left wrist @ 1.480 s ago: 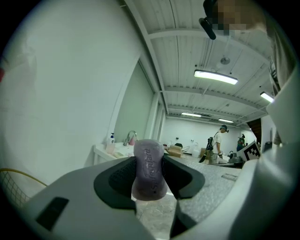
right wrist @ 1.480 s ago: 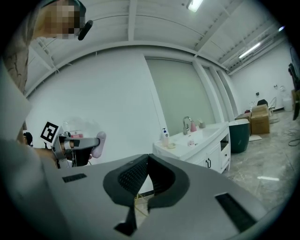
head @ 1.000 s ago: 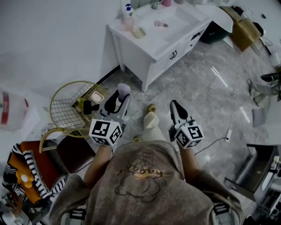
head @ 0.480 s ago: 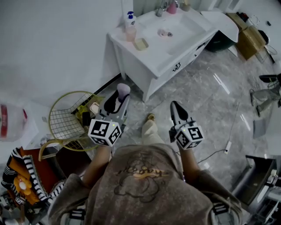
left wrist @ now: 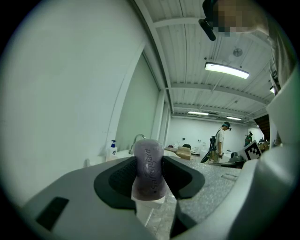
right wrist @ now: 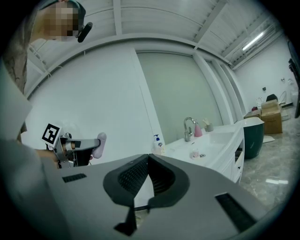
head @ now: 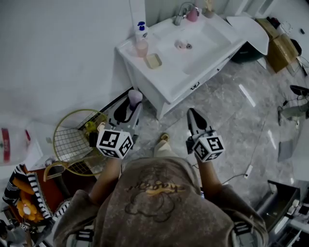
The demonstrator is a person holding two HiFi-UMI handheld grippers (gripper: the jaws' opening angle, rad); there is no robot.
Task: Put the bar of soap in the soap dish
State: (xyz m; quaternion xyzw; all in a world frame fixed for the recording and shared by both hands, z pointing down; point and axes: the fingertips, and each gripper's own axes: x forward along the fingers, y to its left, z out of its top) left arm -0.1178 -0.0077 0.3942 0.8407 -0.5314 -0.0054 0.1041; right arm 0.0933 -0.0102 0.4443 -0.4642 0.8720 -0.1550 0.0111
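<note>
Washstand: one, white (head: 170, 81), against the wall ahead of me; it has one basin (head: 197, 38) and one tap (head: 181, 11) at the far rim.
Floor: grey marble (head: 231, 106); an open stretch of it lies between my grippers and the washstand.
Wire basket: one, gold (head: 72, 140), on the floor at my left; in the head view my left gripper lies over its right edge.
Cardboard box: one (head: 281, 44), well to the right, near a dark bin (head: 244, 52).
My grippers: two, held side by side in front of my chest and apart from each other.
Left gripper (head: 132, 102): the fingers are clamped on the bar of soap, one pad on each flat side.
Right gripper (head: 192, 116): the fingers are pressed together, with nothing between them.
Bottles on the top: one pump bottle (head: 140, 30) at the corner by the wall, one pink cup (head: 141, 48) just in front of it, and one pink bottle (head: 193, 14) by the tap.
Soap dish: one, pale yellow (head: 154, 61), on the washstand top, just beside the pink cup and left of the basin.
Bar of soap: one, pale purple (left wrist: 149, 171), upright in my left fingers, in the air above the floor and well apart from the soap dish.
</note>
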